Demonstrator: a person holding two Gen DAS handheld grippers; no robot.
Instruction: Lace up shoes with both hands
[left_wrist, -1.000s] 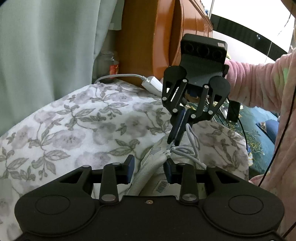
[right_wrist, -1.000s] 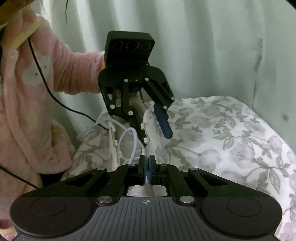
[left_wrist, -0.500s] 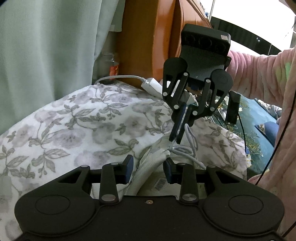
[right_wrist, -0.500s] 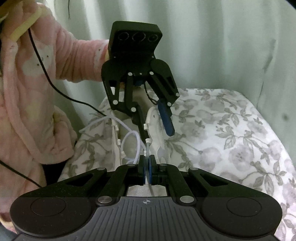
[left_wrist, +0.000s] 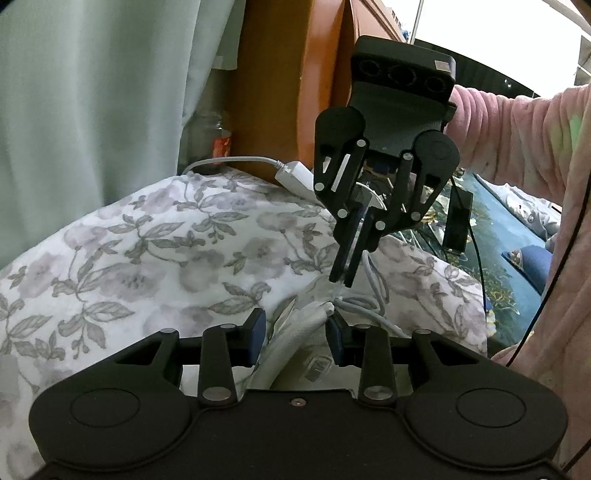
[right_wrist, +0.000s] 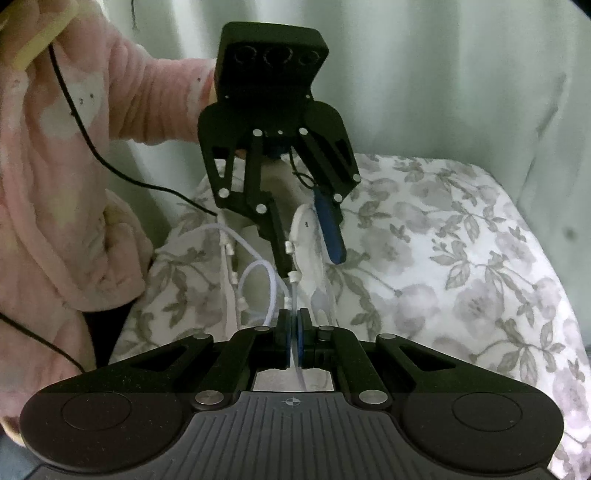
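The white shoe lies on the flowered bed, its collar clamped in the left gripper. The right gripper pinches the lace, fingers closed, drawing it through an eyelet; next comes pulling slack clear.

Dim, flat indoor light; bright glare upper right in left view; fisheye bending at edges; right view soft.

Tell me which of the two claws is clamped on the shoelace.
The right claw: its blue pads are pressed together on the white shoelace. The left claw stands parted around the shoe's eyelet flap instead.
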